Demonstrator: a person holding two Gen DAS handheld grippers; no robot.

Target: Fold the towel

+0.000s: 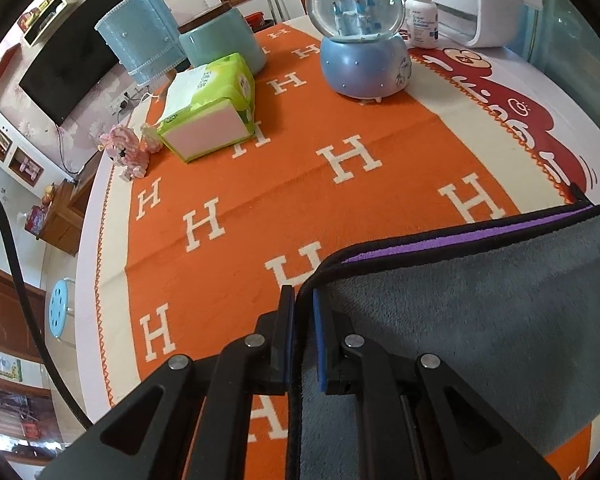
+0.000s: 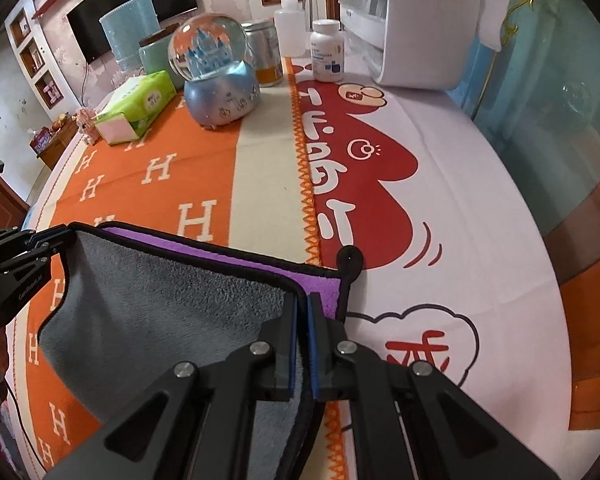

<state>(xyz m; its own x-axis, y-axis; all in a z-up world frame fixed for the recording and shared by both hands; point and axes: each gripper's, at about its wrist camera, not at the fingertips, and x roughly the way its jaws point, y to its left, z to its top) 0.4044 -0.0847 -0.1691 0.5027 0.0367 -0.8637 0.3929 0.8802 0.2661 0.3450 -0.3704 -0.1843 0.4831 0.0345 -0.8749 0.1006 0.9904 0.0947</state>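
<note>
The towel (image 1: pixel 480 312) is grey on one side and purple on the other, with a black hem. It is held up off the table, its top edge stretched between both grippers. My left gripper (image 1: pixel 302 300) is shut on its left corner. My right gripper (image 2: pixel 302 308) is shut on its right corner, beside the black hanging loop (image 2: pixel 350 260). In the right wrist view the towel (image 2: pixel 160 304) sags in a fold, and the left gripper (image 2: pixel 32 248) shows at its far corner.
An orange H-pattern cloth (image 1: pixel 300 168) and a white-and-red cloth (image 2: pixel 440 208) cover the table. At the back stand a snow globe (image 1: pixel 360 40), tissue pack (image 1: pixel 208 108), teal jar (image 1: pixel 224 40), pill bottle (image 2: pixel 327 51), tin can (image 2: pixel 266 52) and white appliance (image 2: pixel 420 20).
</note>
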